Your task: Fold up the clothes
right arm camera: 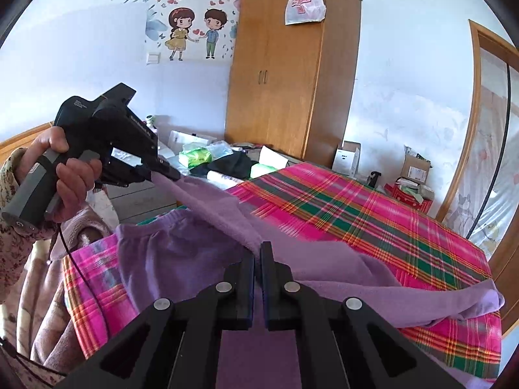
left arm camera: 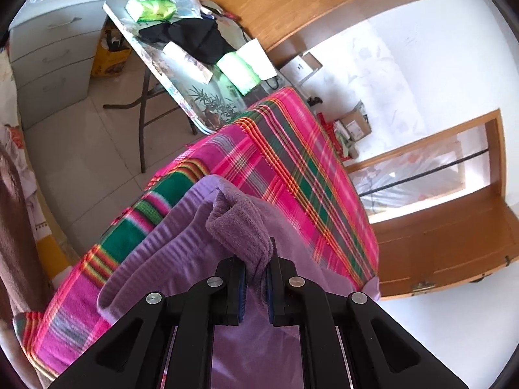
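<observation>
Both tongs work on one purple garment [right arm camera: 340, 269] spread over a bed with a pink, green and orange plaid cover [right arm camera: 373, 214]. Left tongs [left arm camera: 257, 270] are pinching a bunched, fuzzy fold of the purple cloth between their pads; from the right wrist view the same tool [right arm camera: 168, 171] is raised above the bed's near side in a hand [right arm camera: 69, 178] with a floral sleeve, and the cloth stretches tight from its tip down to the bed. Right tongs [right arm camera: 258, 269] have their two fingers pressed close together with only a thin slit between them, low over the garment; whether any cloth is caught in that slit I cannot tell. The garment's ribbed waistband [right arm camera: 152, 227] lies toward the person, and one long end [right arm camera: 470, 301] trails to the bed's right edge.

Writing: white letters run along the side of the left tool, too small to read surely. A wall sticker of two cartoon children [right arm camera: 194, 32] carries script above it that cannot be read clearly. One white plastic bag [right arm camera: 305, 0] with red print hangs on the wooden wardrobe [right arm camera: 292, 81], which has two doors.

Beyond the bed, one folding table [left arm camera: 181, 90] holds two green packets [left arm camera: 152, 8], a black cloth [left arm camera: 198, 39] and a white tube [left arm camera: 185, 61]. One chest of drawers [left arm camera: 55, 55] shows three drawers. Cardboard boxes [right arm camera: 415, 165] sit on the floor by the wall.
</observation>
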Available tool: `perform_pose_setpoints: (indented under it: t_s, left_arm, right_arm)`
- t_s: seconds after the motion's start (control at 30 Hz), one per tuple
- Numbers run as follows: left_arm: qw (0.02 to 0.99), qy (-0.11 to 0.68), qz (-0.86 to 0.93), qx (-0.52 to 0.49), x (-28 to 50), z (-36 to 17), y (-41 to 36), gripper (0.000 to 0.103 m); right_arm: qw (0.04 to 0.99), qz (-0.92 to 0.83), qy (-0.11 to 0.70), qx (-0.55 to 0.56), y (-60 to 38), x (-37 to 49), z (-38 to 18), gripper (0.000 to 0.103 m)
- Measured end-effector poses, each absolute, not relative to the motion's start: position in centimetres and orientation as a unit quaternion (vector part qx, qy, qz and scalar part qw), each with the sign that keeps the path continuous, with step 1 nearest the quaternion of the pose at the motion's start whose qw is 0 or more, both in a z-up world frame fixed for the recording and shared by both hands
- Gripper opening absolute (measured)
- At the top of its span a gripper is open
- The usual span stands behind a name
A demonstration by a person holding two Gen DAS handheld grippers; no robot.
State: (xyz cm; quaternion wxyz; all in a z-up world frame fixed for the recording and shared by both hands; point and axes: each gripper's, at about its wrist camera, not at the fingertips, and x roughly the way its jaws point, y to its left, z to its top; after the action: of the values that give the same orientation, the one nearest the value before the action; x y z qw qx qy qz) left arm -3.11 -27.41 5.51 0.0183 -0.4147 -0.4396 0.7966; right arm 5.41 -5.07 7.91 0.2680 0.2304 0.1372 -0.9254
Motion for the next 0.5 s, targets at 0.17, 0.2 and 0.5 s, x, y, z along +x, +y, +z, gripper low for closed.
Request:
perform_pose_setpoints:
  t_s: [0.17,0.2,0.5]
  left_arm:
    - [0.011,-0.435,0.798,-0.416,-1.5,4.9,-27.4,0.010]
    - [0.009,-0.433,0.799,-0.417,-1.3,4.7,-27.3,0.010]
    - [-0.008,-0.415,0.803,-0.427,0.7,3.6,-27.2,0.010]
  right_arm:
    - [0.273,-0.921,0.154,0.231,-5.4,7.0,7.2,0.004]
    - [0.275,-0.920,0.154,0.234,-5.4,7.2,7.0,0.004]
    - [0.287,-0.907,0.166,0.259,-5.5,9.0,5.1,0.004]
